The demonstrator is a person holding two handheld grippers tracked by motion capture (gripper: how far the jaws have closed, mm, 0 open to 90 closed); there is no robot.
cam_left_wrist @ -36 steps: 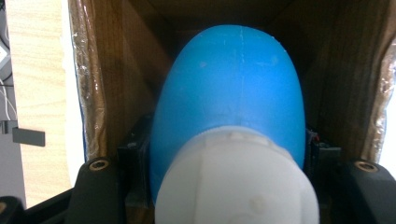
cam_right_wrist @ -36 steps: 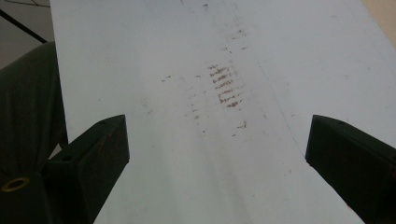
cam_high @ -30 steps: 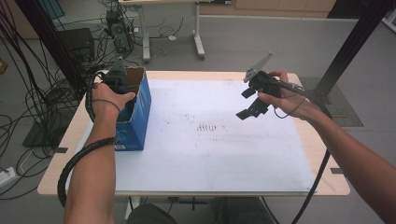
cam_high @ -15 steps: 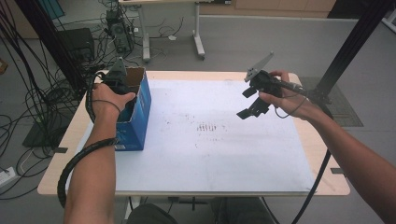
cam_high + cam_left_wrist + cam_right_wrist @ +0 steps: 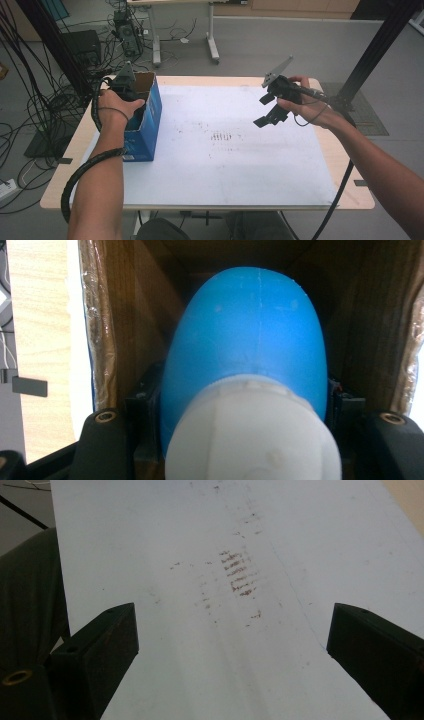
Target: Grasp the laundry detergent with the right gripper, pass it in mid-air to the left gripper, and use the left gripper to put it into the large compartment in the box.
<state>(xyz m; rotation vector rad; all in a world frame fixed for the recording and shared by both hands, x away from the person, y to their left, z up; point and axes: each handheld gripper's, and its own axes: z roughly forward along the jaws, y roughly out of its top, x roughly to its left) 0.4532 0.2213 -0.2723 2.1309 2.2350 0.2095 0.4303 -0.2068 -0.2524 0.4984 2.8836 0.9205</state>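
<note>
A blue cardboard box [image 5: 148, 120] stands open-topped at the table's left side. My left gripper [image 5: 124, 83] reaches down into it. In the left gripper view its jaws stand on either side of a rounded blue bottle [image 5: 250, 335] with a white ribbed cap [image 5: 252, 435], between the box's brown inner walls [image 5: 125, 325]; the left gripper [image 5: 245, 405] is shut on the bottle. Over the table's right half my right gripper [image 5: 264, 111] hangs in the air, tilted down toward the middle. In its own view the right gripper [image 5: 232, 630] is open, with bare sheet between its fingers.
A white sheet [image 5: 225, 170] with a patch of brown marks [image 5: 221, 136] covers most of the wooden table [image 5: 57, 192]. Cables and a computer case [image 5: 125, 30] lie on the floor beyond the left edge. A black post [image 5: 372, 55] rises at the right.
</note>
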